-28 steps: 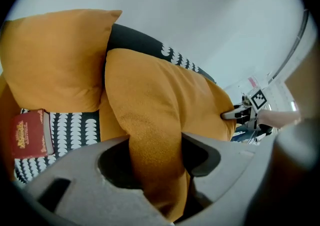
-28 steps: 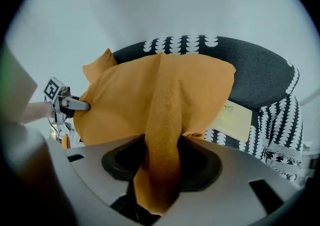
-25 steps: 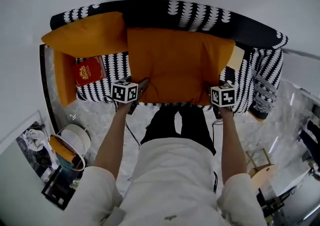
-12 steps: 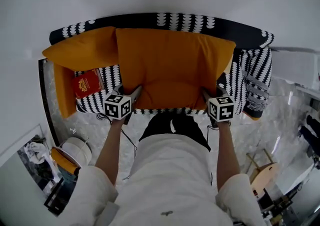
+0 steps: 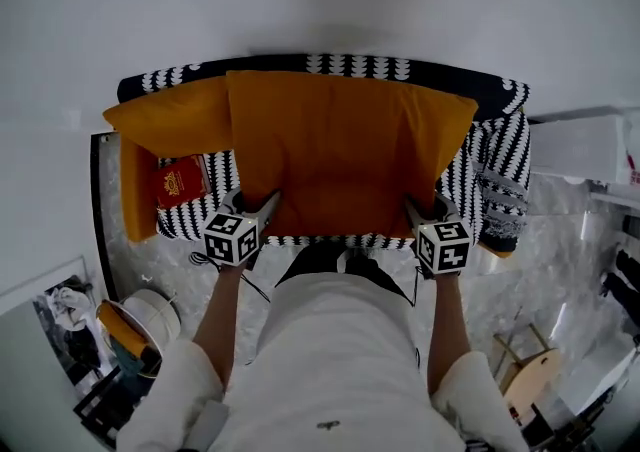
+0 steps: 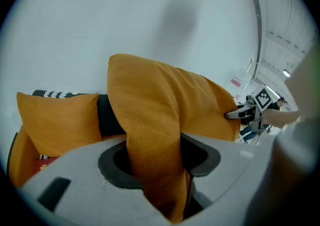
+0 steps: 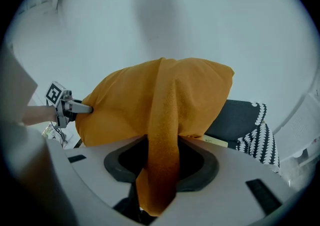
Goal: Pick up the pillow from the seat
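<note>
Left gripper (image 6: 155, 162): jaws are standing partly open but are clamping a thick fold of orange fabric, the pillow's (image 5: 345, 150) lower left corner, which is filling the gap between them.
Right gripper (image 7: 161, 162): jaws have just been closing a little further and are pinching the matching fold at the lower right corner; fabric is bunching out below them.
Pillow's direction: from both sets of jaws it is rising up and away, towards the wall, hanging from its near edge.
Long axis: it is running side to side, spanning from one gripper straight across to the other.
Nearer hand: neither, as each is holding its own corner at about the same height.
Seat (image 5: 215, 175): the black-and-white patterned sofa is lying just beyond and below the grippers; the pillow appears to be hanging clear of it, covering most of the backrest.
Far left end: a second orange cushion (image 5: 170, 115) is leaning there, beside the pillow's edge, with a red book (image 5: 178, 182) on the seat below it.
</note>
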The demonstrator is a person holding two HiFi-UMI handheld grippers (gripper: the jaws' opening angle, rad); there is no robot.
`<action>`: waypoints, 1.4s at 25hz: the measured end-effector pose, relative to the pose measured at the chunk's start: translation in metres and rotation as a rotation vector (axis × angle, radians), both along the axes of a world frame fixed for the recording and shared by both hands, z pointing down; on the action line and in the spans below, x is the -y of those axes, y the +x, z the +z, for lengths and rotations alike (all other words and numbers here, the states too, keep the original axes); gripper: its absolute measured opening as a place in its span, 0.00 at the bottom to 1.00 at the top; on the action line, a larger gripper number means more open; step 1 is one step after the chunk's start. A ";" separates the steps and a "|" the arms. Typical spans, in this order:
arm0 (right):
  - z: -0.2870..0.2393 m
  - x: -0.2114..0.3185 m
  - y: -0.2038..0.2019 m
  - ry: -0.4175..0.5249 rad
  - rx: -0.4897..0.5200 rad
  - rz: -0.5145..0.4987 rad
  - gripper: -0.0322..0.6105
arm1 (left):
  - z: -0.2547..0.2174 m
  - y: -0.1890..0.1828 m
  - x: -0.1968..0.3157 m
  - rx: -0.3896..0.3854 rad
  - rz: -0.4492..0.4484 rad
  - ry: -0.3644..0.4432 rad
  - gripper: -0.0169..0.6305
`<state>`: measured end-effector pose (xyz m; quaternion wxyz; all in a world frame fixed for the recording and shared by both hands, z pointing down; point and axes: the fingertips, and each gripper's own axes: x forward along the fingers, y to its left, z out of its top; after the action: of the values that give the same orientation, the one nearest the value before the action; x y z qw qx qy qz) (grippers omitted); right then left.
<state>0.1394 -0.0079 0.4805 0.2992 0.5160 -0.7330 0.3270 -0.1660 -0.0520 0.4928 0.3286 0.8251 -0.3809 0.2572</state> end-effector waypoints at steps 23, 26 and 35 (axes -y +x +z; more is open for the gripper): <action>-0.038 -0.181 0.068 0.125 0.076 -0.056 0.26 | -0.046 0.064 -0.202 0.054 -0.075 0.106 0.38; -0.052 -0.181 0.069 0.170 0.078 -0.064 0.25 | -0.062 0.065 -0.206 0.059 -0.092 0.154 0.38; -0.106 -0.176 0.057 0.292 0.055 -0.073 0.24 | -0.119 0.055 -0.199 0.049 -0.088 0.291 0.38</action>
<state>0.1967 0.1680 0.3742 0.2126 0.5180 -0.7988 0.2199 -0.1113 0.1466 0.3742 0.2074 0.8399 -0.4580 0.2046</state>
